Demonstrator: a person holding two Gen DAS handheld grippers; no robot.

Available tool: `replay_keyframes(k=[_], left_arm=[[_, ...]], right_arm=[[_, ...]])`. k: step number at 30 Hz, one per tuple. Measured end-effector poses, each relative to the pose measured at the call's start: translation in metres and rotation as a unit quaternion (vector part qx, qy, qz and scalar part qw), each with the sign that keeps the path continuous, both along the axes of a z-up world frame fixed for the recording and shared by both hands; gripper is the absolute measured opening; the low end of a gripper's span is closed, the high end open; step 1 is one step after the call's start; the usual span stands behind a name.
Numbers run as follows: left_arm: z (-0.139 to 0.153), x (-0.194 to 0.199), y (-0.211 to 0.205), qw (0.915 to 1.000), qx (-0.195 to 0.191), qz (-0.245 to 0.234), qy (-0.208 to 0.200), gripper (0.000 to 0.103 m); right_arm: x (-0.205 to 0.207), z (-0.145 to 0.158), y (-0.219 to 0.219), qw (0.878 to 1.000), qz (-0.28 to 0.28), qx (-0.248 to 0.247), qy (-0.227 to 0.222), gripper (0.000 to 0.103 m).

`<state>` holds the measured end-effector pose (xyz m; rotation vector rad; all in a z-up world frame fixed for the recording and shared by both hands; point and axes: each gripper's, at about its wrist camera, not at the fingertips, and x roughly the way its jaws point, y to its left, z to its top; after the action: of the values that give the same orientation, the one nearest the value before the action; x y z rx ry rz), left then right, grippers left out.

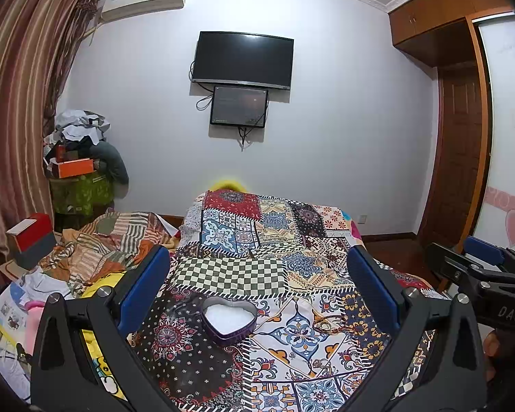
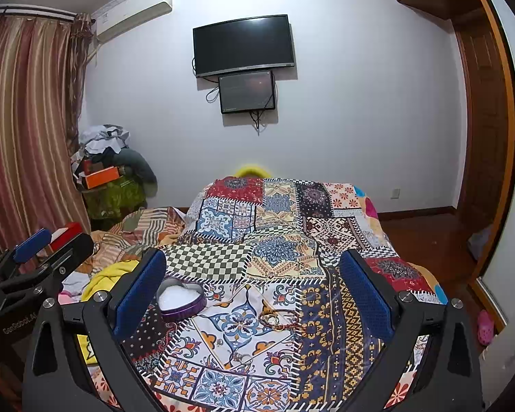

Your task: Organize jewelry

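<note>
A purple heart-shaped tin point(image 1: 229, 321) with a white lining lies open on the patchwork bedspread point(image 1: 274, 233). To its right lie a few thin bracelets point(image 1: 326, 324), and nearer me a small ring point(image 1: 321, 364). My left gripper point(image 1: 257, 285) hovers above the tin, open and empty. In the right wrist view the tin point(image 2: 180, 300) sits by the left finger, with the bracelets point(image 2: 278, 319) and the small rings point(image 2: 242, 357) between the fingers. My right gripper point(image 2: 254, 292) is open and holds nothing. Each gripper shows at the edge of the other's view.
Crumpled striped bedding point(image 1: 113, 243) and a red box point(image 1: 31, 233) lie left of the bedspread. A pile of clothes and boxes point(image 1: 82, 158) fills the far left corner. A wooden door and wardrobe point(image 1: 460, 130) stand at the right, with floor beside the bed point(image 2: 425, 237).
</note>
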<state>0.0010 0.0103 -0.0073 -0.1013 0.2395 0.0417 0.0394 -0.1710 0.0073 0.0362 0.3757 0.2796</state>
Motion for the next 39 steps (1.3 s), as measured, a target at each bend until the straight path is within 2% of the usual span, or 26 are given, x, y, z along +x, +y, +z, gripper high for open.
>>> replay_keyframes(k=[39], left_arm=[[-0.0013, 0.0016, 0.0018, 1.0000, -0.002, 0.001, 0.006, 0.103]], right_arm=[[0.0020, -0.0058, -0.0018, 1.000, 0.003, -0.001, 0.005, 0.100]])
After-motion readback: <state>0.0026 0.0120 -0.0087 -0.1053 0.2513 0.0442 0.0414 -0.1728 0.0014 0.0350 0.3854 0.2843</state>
